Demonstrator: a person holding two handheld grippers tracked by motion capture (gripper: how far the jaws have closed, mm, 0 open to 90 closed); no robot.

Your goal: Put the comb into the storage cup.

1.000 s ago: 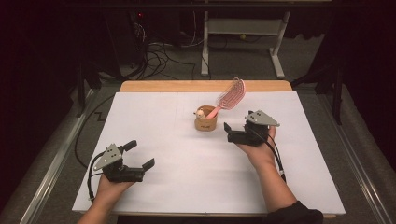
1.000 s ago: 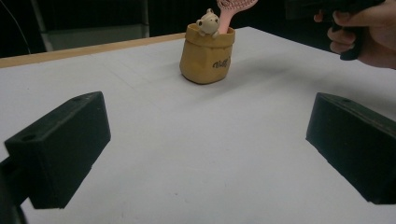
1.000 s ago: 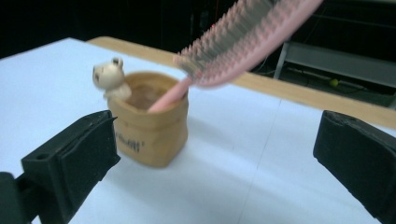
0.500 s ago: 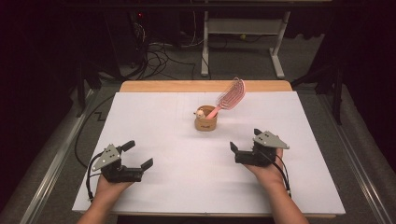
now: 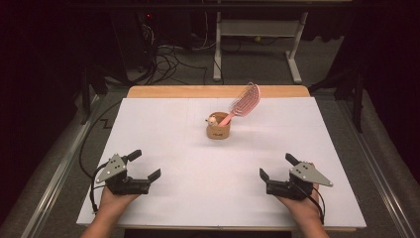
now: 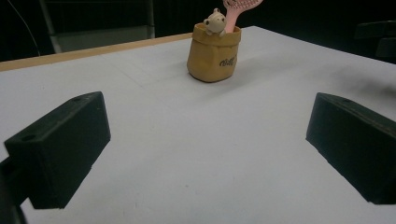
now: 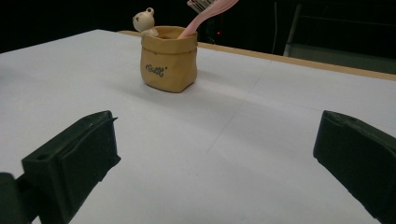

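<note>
jaws wide on both grippers; pink brush (image 6: 240,6) head cut off above tan pot (image 6: 213,53).

Jaws spread wide, empty, low over white tabletop (image 6: 196,163). Ahead near far edge: tan pot (image 6: 213,53) holding pink brush (image 6: 239,8) and small bear (image 6: 215,21).

lab, dark curtains (image 5: 44,49), floor cables (image 5: 163,54), white-covered table (image 5: 163,129)

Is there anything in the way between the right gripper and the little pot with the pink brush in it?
No. Bare white table lies between the right gripper and the pot holding the pink brush.
</note>
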